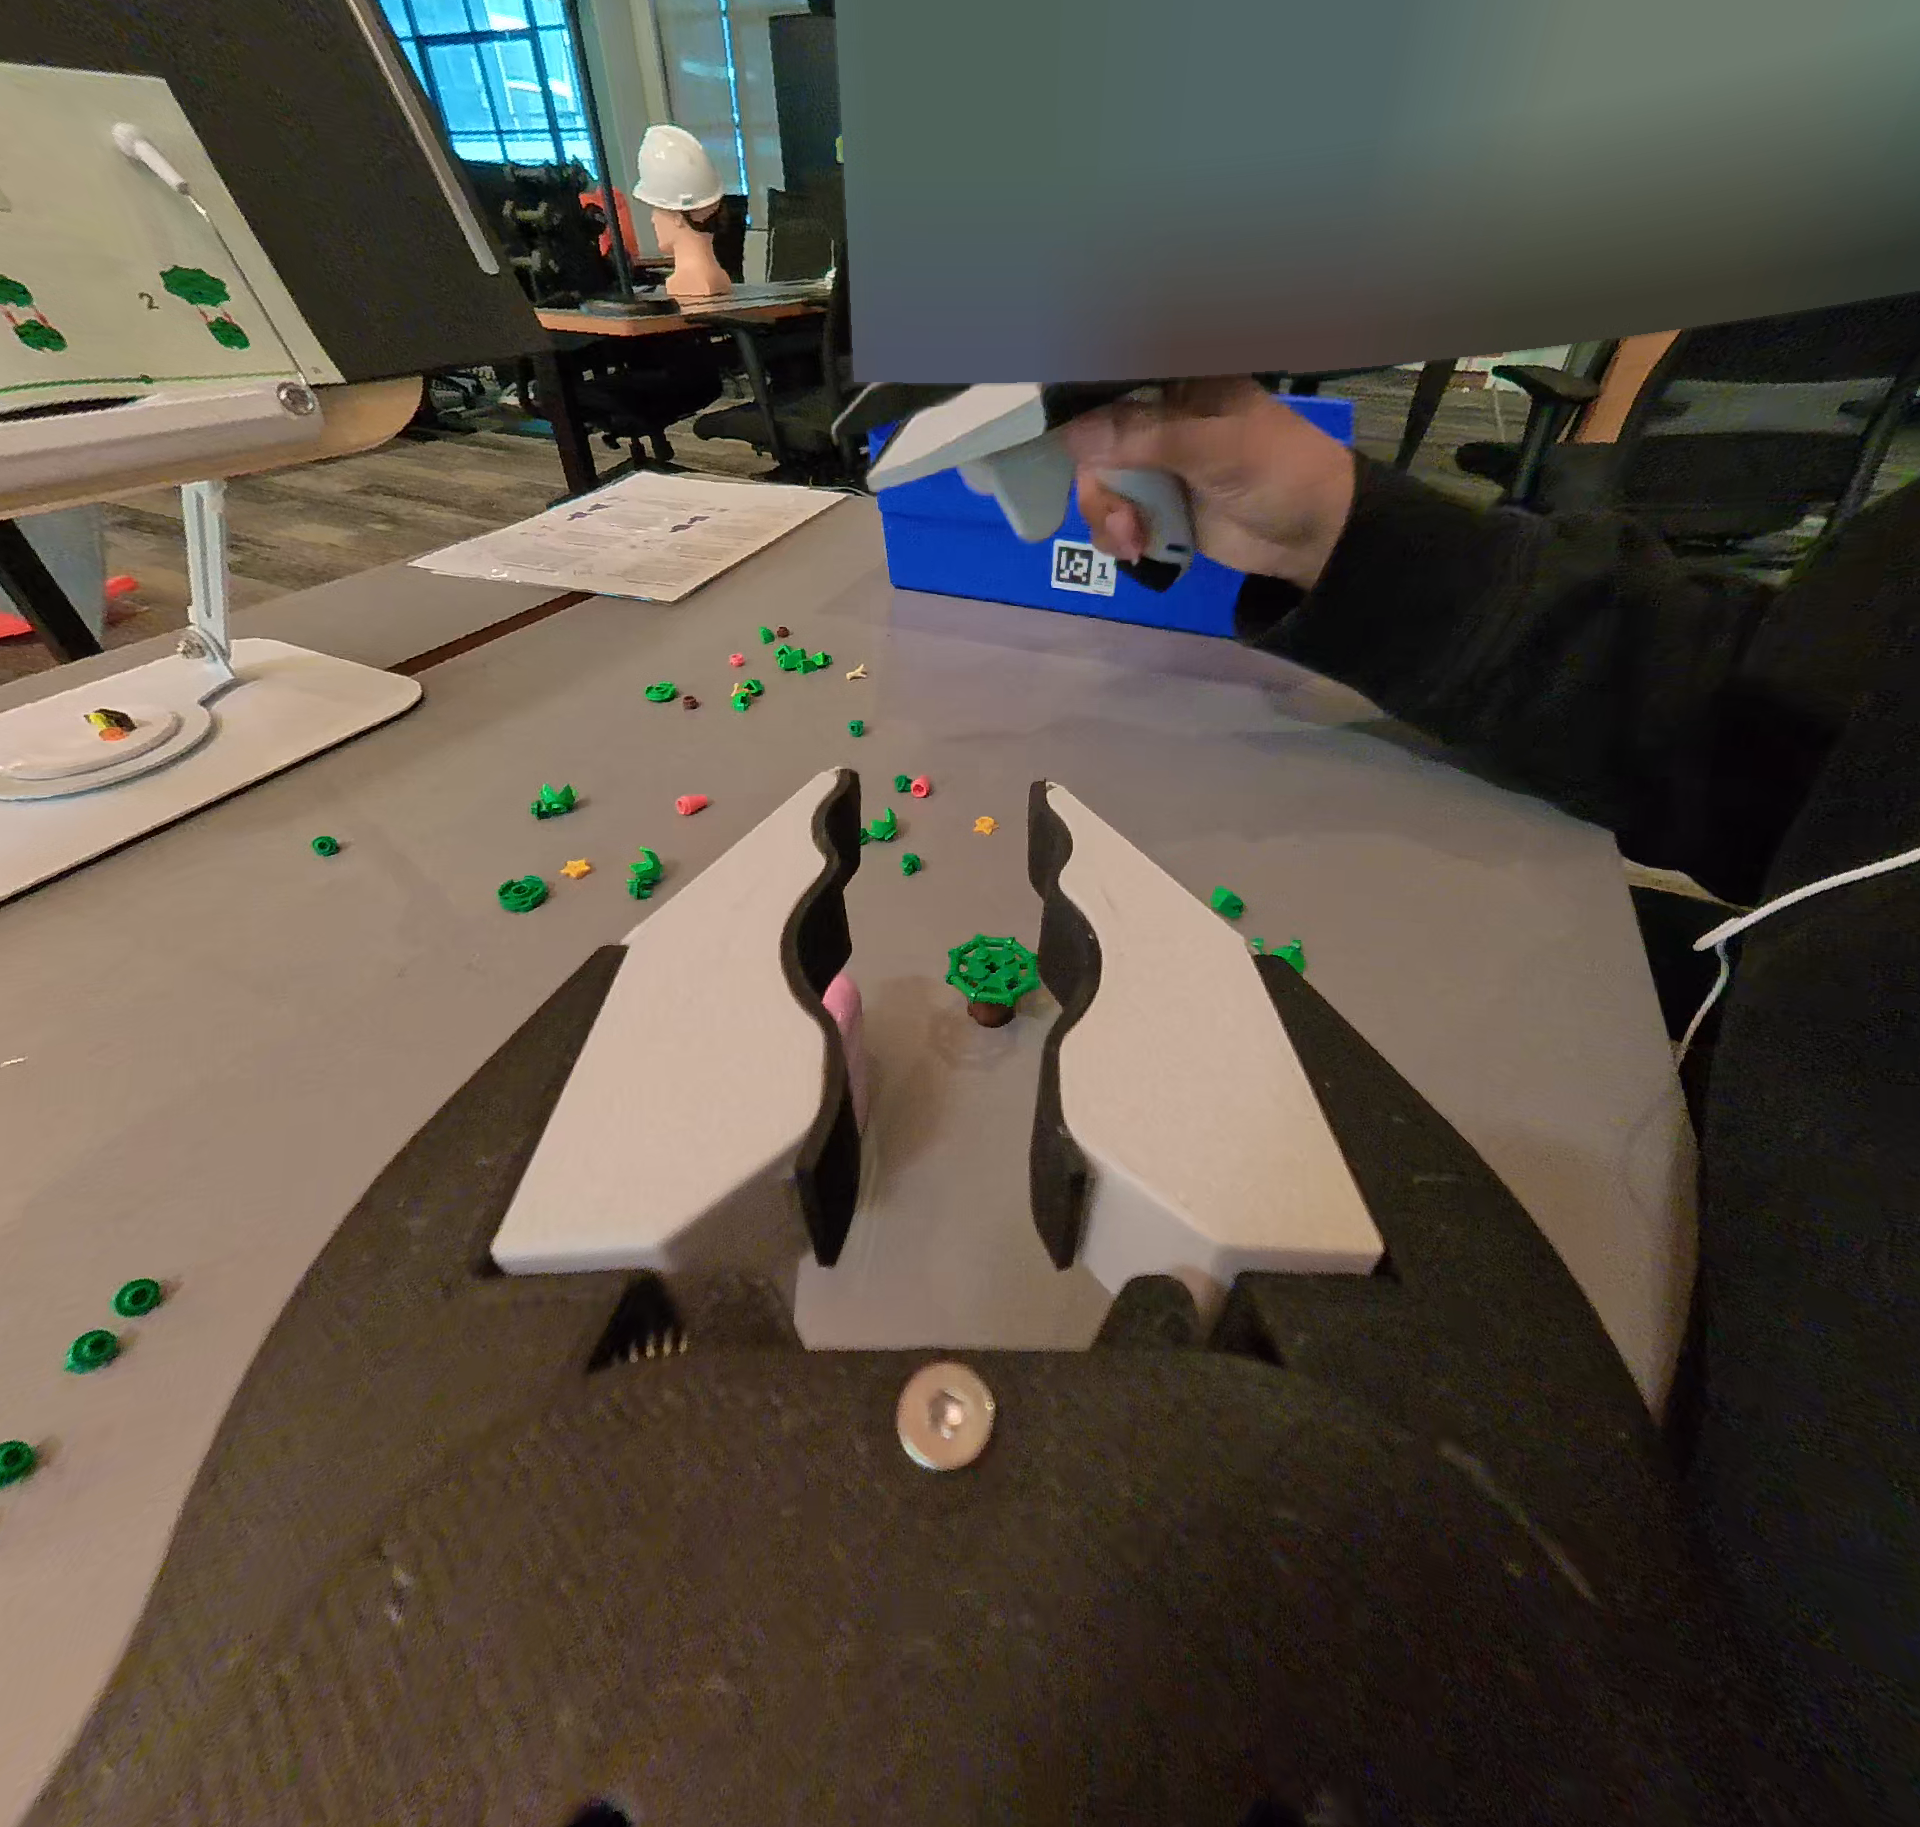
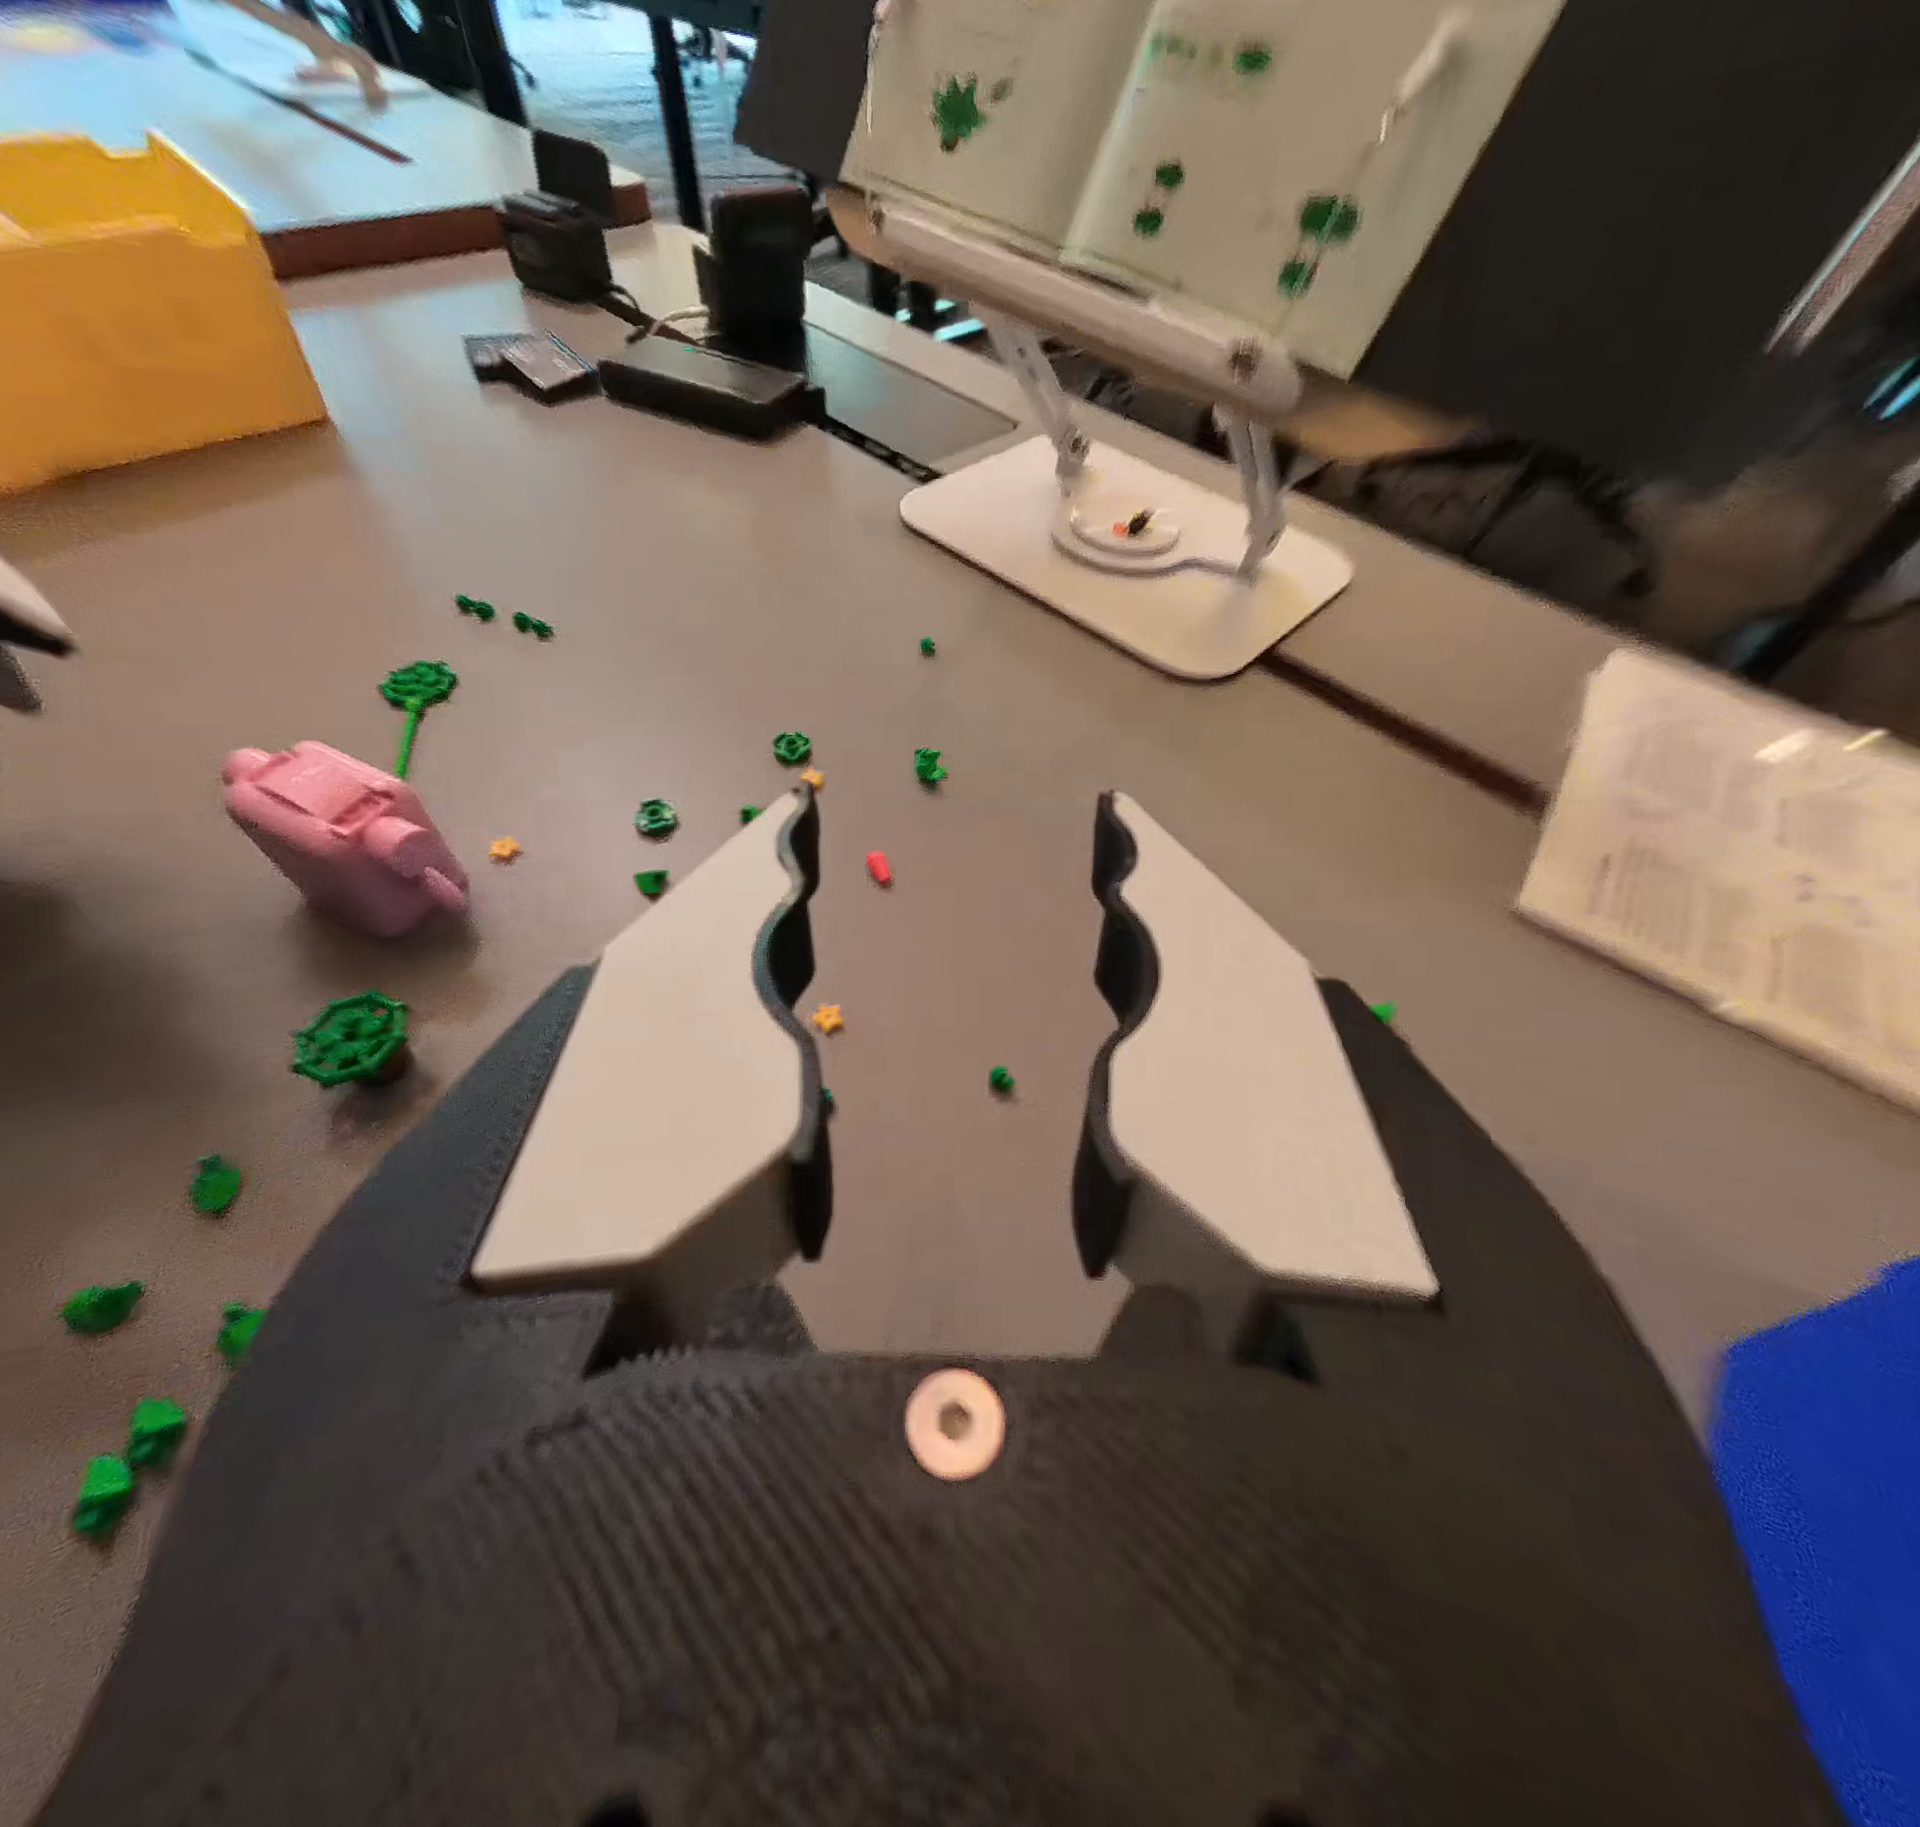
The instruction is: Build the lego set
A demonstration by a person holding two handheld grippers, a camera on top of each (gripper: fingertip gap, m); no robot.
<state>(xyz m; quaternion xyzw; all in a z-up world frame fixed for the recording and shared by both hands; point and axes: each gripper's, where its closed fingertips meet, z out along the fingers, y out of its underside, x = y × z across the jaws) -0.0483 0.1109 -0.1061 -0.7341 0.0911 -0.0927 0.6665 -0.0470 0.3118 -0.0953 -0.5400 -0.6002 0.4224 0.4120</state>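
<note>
My left gripper [image 1: 943,785] is open and low over the grey table [image 1: 1351,842]. Between its fingers stands a green web-shaped round piece on a brown stud [image 1: 992,972], close to the right finger. A pink piece [image 1: 844,1024] shows partly against the left finger's inner side. My right gripper [image 2: 956,801] is open and empty above the table, with a red cone [image 2: 879,868], a yellow star [image 2: 828,1019] and a small green piece [image 2: 1001,1079] below its gap. The right wrist view, somewhat blurred, shows the pink piece [image 2: 338,837], the web piece [image 2: 350,1039] and a green wheel on a stem [image 2: 416,697] to its left.
Several small green, red and yellow pieces [image 1: 523,894] lie scattered on the table. An instruction booklet on a white stand [image 2: 1195,115] stands at the back. A blue bin [image 1: 966,551], a yellow bin [image 2: 125,323] and paper sheets [image 2: 1745,894] sit at the edges. A person's hand holds the right gripper [image 1: 997,468]. The gap from one gripper's tips to the other's is roughly 20 cm. The red cone [image 2: 879,868] is about 15 cm from my right fingertips. It is also in sight in the left wrist view [image 1: 691,803].
</note>
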